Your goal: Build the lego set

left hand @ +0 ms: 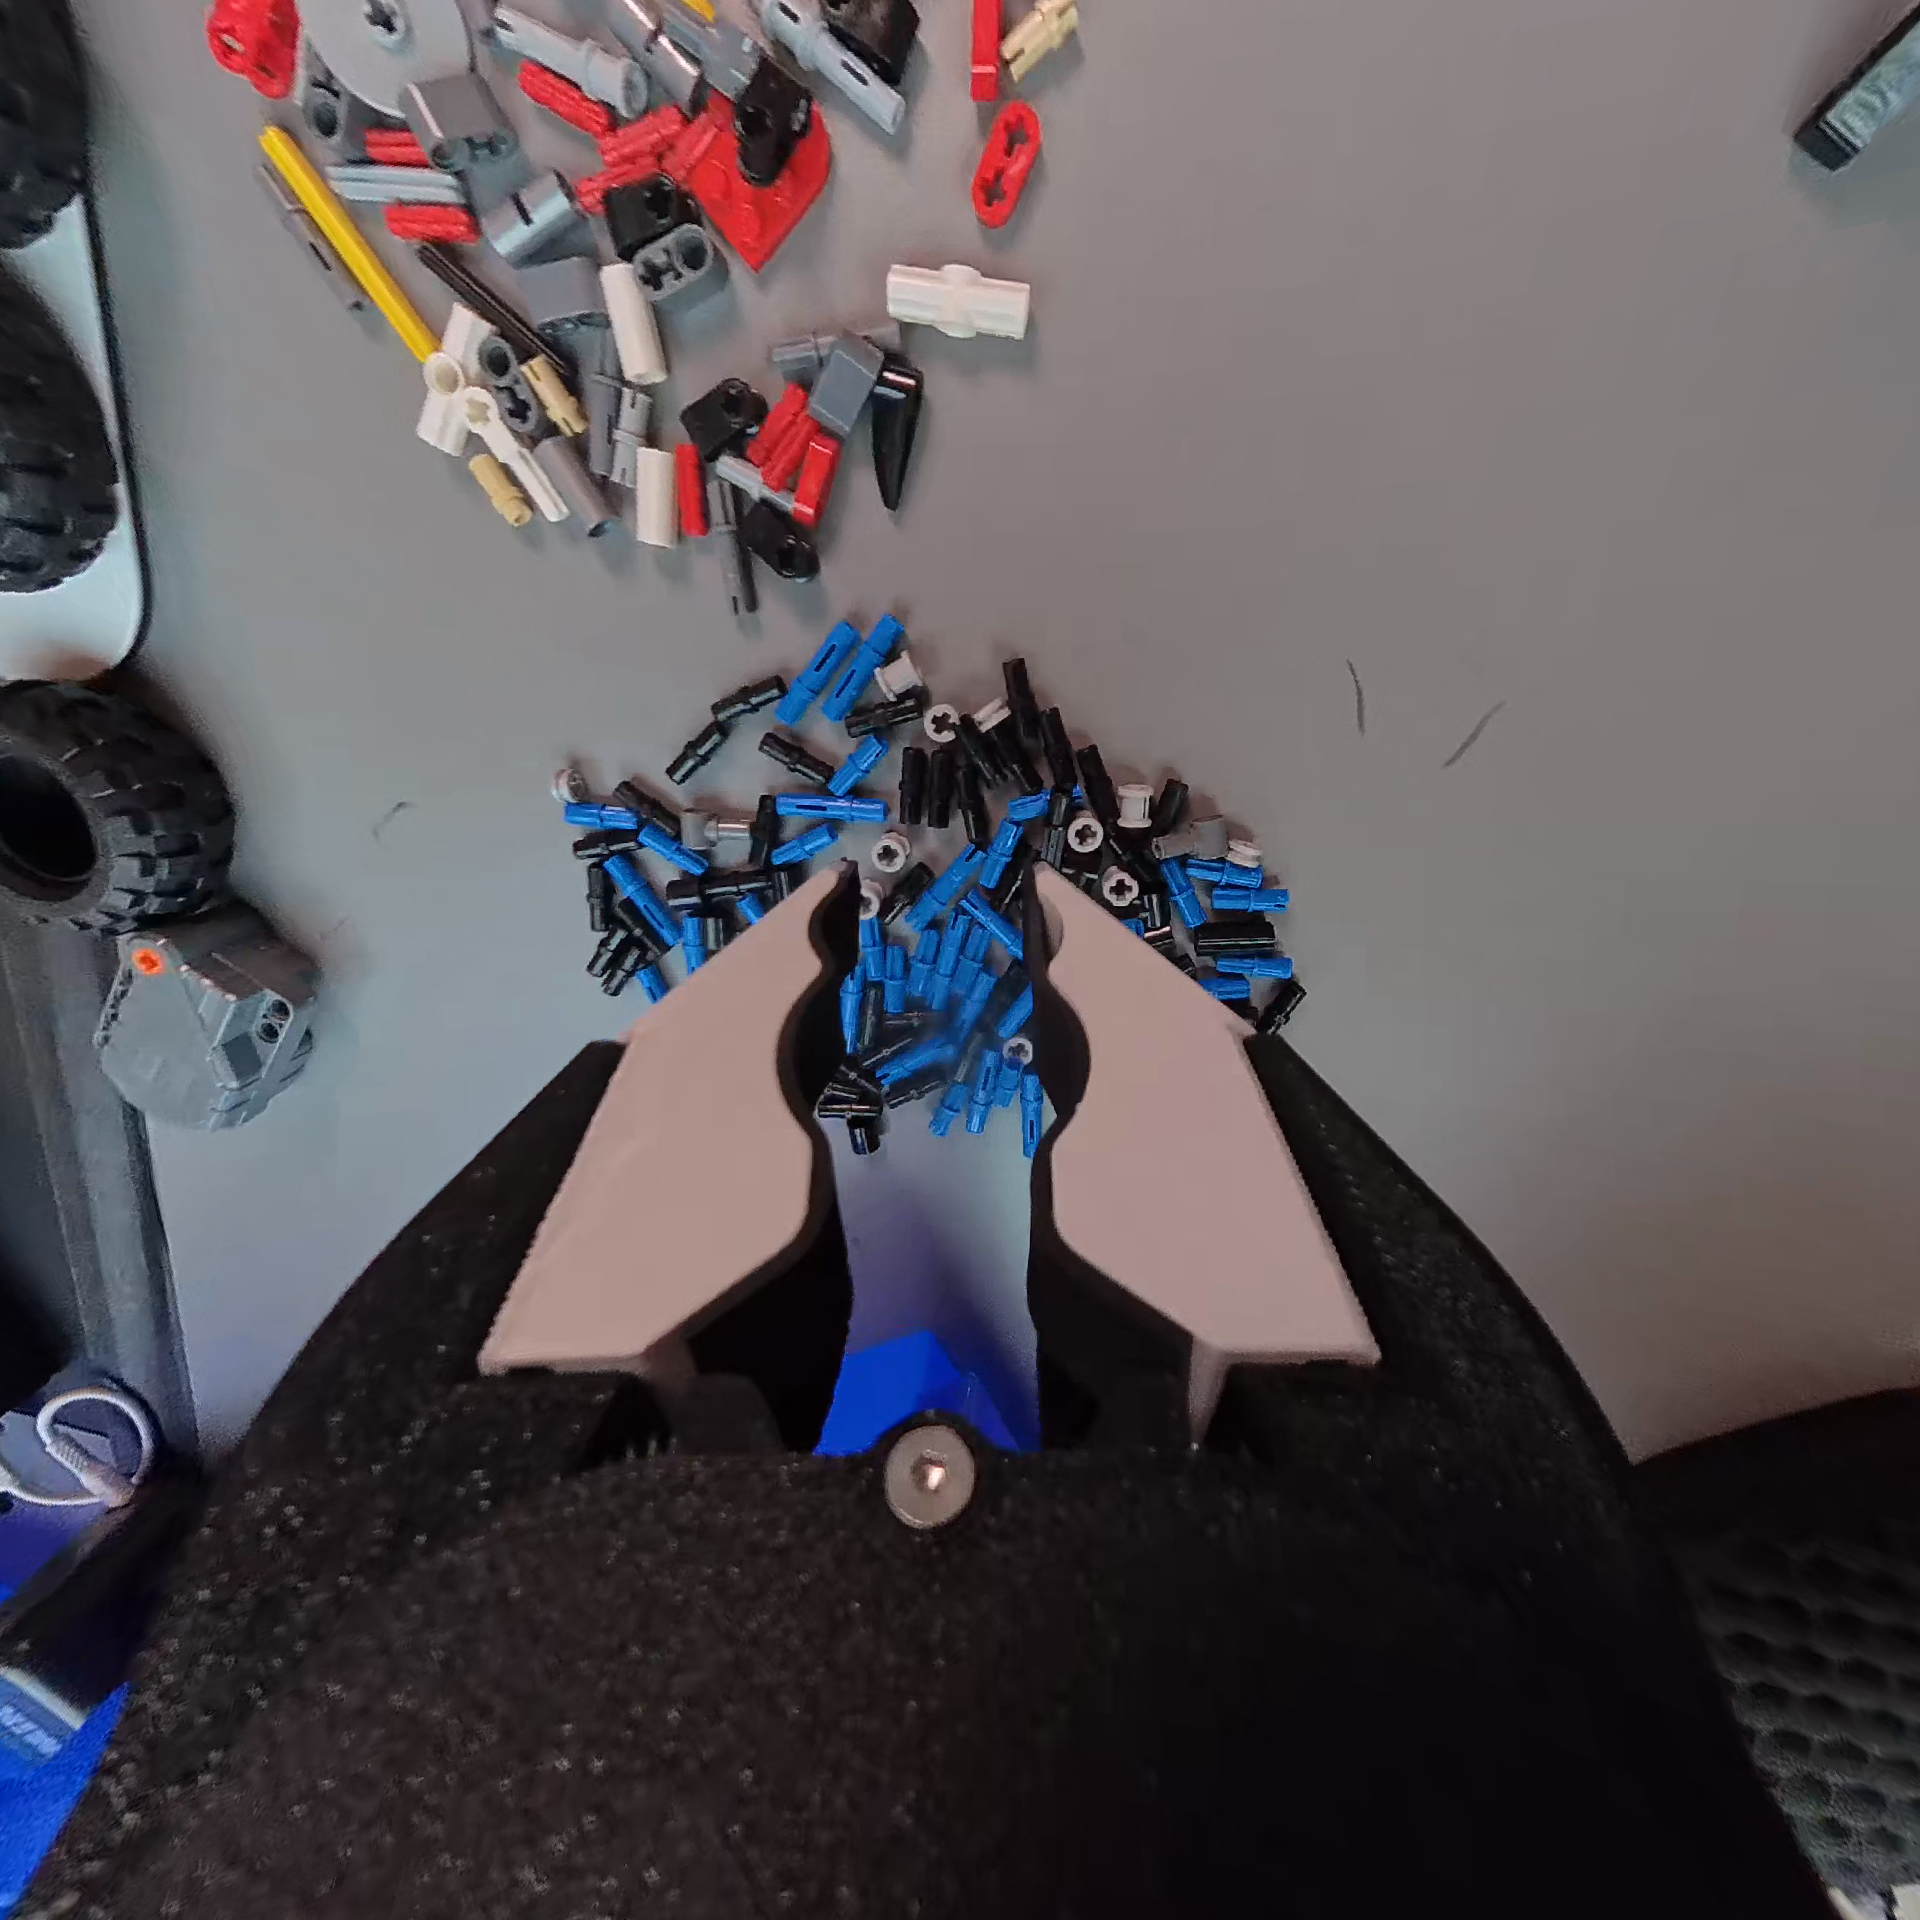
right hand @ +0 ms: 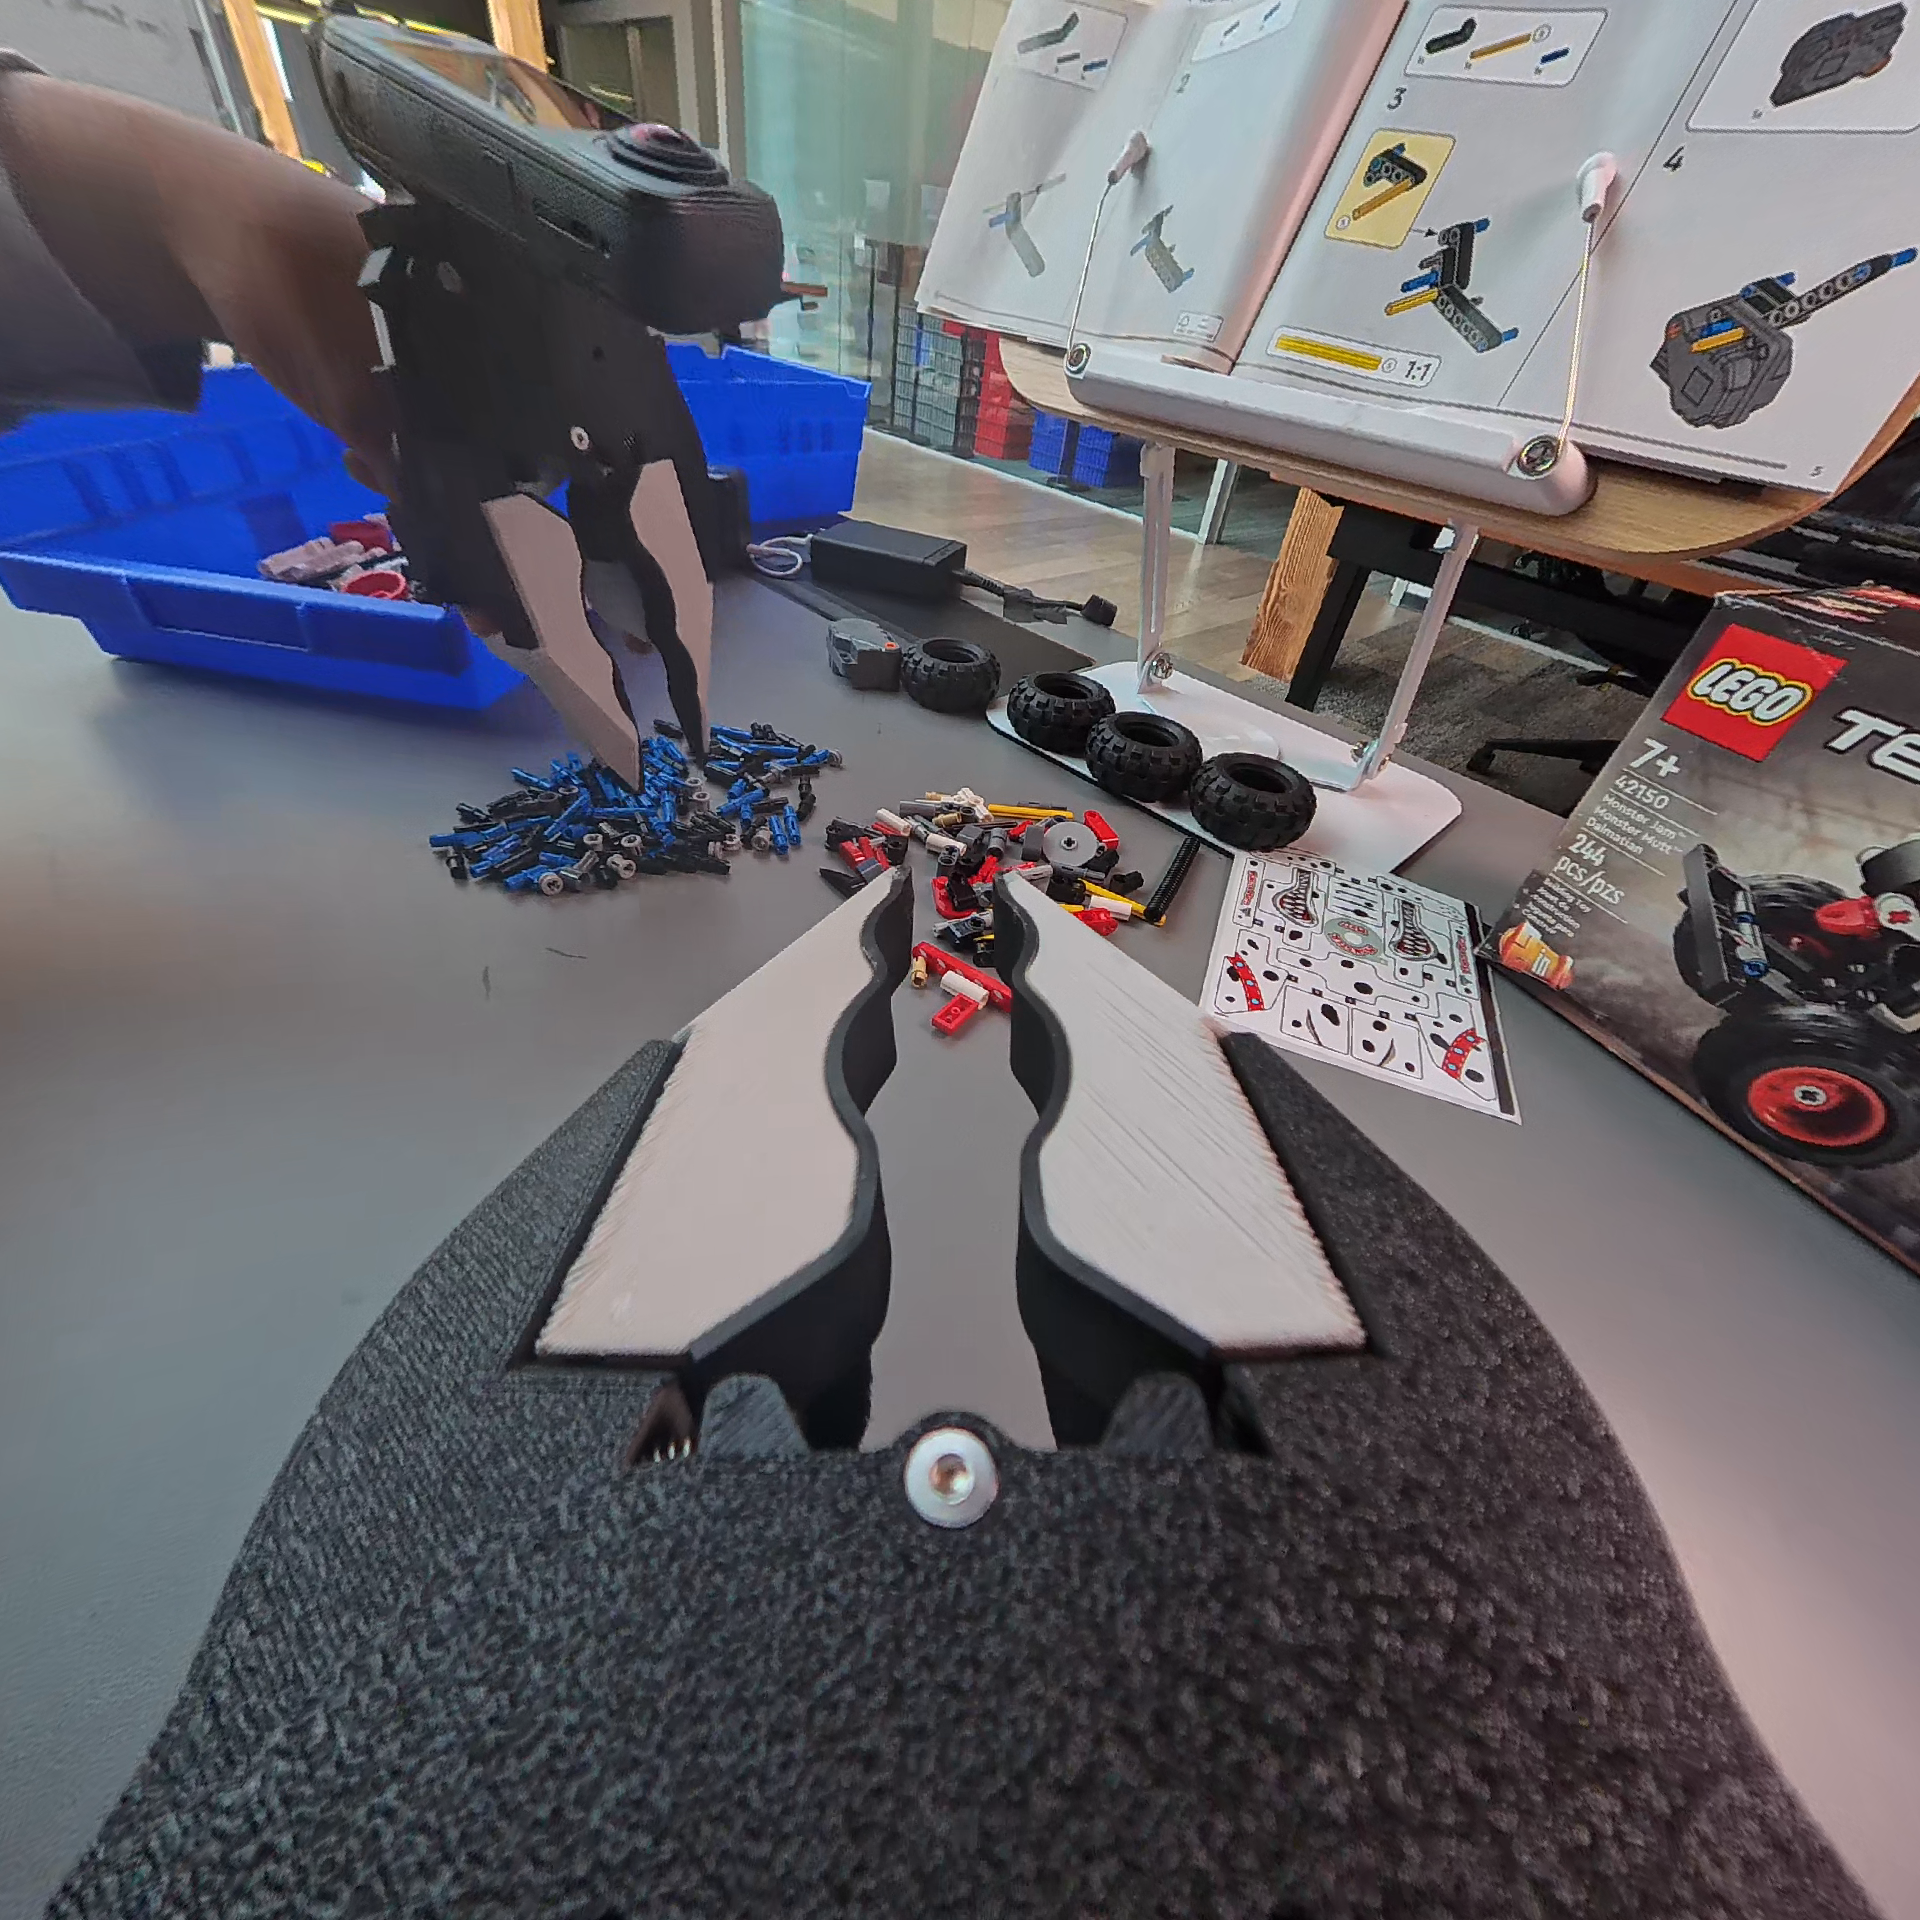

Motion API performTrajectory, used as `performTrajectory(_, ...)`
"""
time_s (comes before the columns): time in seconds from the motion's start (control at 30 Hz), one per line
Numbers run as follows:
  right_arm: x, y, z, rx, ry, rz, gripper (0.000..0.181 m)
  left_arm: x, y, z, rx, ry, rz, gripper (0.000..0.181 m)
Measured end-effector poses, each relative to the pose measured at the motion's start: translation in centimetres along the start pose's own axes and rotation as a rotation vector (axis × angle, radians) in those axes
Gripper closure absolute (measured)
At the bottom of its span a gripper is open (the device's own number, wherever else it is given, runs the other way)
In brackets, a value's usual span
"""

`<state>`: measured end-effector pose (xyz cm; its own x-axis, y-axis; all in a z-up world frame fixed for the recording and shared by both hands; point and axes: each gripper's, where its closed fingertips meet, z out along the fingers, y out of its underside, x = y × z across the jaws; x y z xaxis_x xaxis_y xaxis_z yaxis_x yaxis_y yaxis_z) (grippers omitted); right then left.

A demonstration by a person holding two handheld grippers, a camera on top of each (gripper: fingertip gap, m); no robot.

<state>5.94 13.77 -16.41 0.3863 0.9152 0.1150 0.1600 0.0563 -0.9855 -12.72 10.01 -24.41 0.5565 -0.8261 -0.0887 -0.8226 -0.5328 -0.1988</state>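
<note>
A pile of small blue and black pins lies on the grey table; it also shows in the right wrist view. My left gripper is open and points down into this pile, its tips among the pins; it shows from the side in the right wrist view. A second pile of mixed red, black, grey, white and yellow parts lies beyond the pins. My right gripper is open and empty, hovering just in front of that mixed pile.
Black tyres and a grey motor block sit by a white stand holding the open instruction booklet. A sticker sheet and the set's box lie at right. A blue bin stands at back left. The grippers' ends are close to 20 centimeters from one another.
</note>
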Motion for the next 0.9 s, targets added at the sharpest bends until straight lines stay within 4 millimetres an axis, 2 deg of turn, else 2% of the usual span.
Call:
performTrajectory(0.1, 0.0, 0.0, 0.0, -0.001, -0.001, -0.002, 0.166, -0.8, -0.5, -1.1, 0.104, -0.075, -0.066, 0.142)
performTrajectory(0.23, 0.0, 0.0, 0.0, 0.001, 0.001, 0.002, 0.166, -0.8, -1.9, -3.9, 0.346, -0.189, -0.131, 0.141)
performTrajectory(0.33, -0.1, 0.1, 0.1, -0.004, -0.002, 0.007, 0.166, 0.1, -2.3, -6.2, 0.53, -0.245, -0.201, 0.139)
performTrajectory(0.43, -0.2, 0.2, 0.2, -0.01, -0.003, 0.006, 0.166, 1.9, -2.4, -7.6, 0.7, -0.255, -0.297, 0.137)
performTrajectory(0.53, -0.2, 0.2, 0.2, -0.009, 0.005, 0.0, 0.166, 4.0, -2.2, -8.5, 0.853, -0.257, -0.388, 0.136)
performTrajectory(0.63, 0.1, 0.1, 0.1, -0.001, 0.02, -0.001, 0.165, 5.2, -1.2, -9.1, 0.984, -0.313, -0.491, 0.135)
performTrajectory(0.77, 0.6, 0.1, 0.1, 0.008, 0.043, 0.0, 0.16, 5.6, 0.5, -8.7, 1.116, -0.363, -0.649, 0.132)
performTrajectory(0.9, 1.4, 0.4, 0.0, -0.003, 0.083, 0.003, 0.149, 5.2, 1.6, -8.9, 1.088, -0.423, -0.601, 0.121)
